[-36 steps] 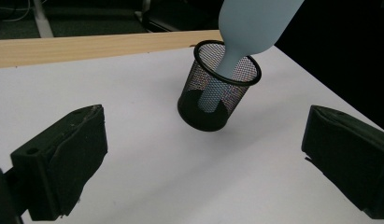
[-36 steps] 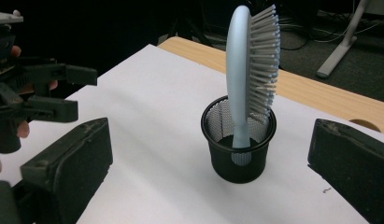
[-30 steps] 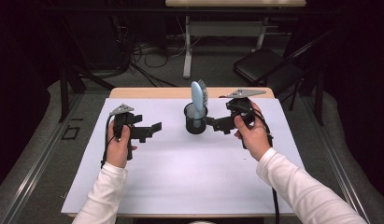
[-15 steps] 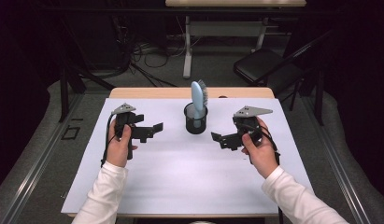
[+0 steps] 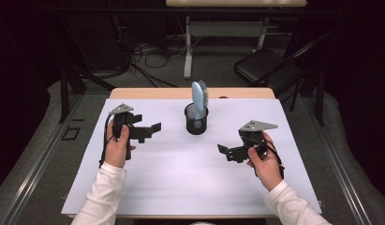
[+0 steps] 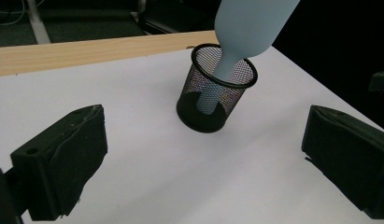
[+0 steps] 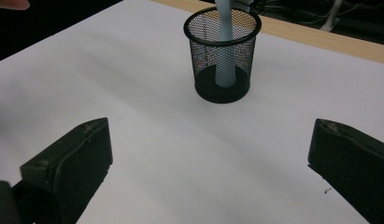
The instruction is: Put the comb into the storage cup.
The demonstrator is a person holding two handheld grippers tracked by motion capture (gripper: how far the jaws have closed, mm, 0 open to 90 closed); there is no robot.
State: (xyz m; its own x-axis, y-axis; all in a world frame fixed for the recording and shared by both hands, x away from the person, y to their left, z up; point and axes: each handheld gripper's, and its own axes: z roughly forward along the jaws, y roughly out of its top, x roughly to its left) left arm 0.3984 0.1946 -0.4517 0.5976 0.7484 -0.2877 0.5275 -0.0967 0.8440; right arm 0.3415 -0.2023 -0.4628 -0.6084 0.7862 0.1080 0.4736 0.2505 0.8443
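Starting from the left side of the high view, the left gripper (image 5: pixel 152 129) is held by the person's left hand (image 5: pixel 116 146) above the white sheet (image 5: pixel 171 187) that covers the table (image 5: pixel 148 93). Its jaws point toward the middle of the table and stand wide apart, with nothing between them. In the left gripper view the two black pads (image 6: pixel 63 161) sit far from each other, and the cup shows between them, farther off.

Near the middle, toward the far edge of the sheet, stands a black mesh cup (image 5: pixel 196 119), upright. A light blue hairbrush (image 5: pixel 198 96) stands in it with the handle down and the head above the rim, leaning a little. The bristles face to the right in the high view. The cup is well apart from both grippers.

On the right side, the right gripper (image 5: pixel 224 153) is held by the right hand (image 5: pixel 265 161), nearer to the person than the left one. Its jaws point to the left and are also wide, holding nothing. The right gripper view looks over bare white sheet toward the cup. Both white sleeves (image 5: pixel 102 197) come in from the bottom edge.
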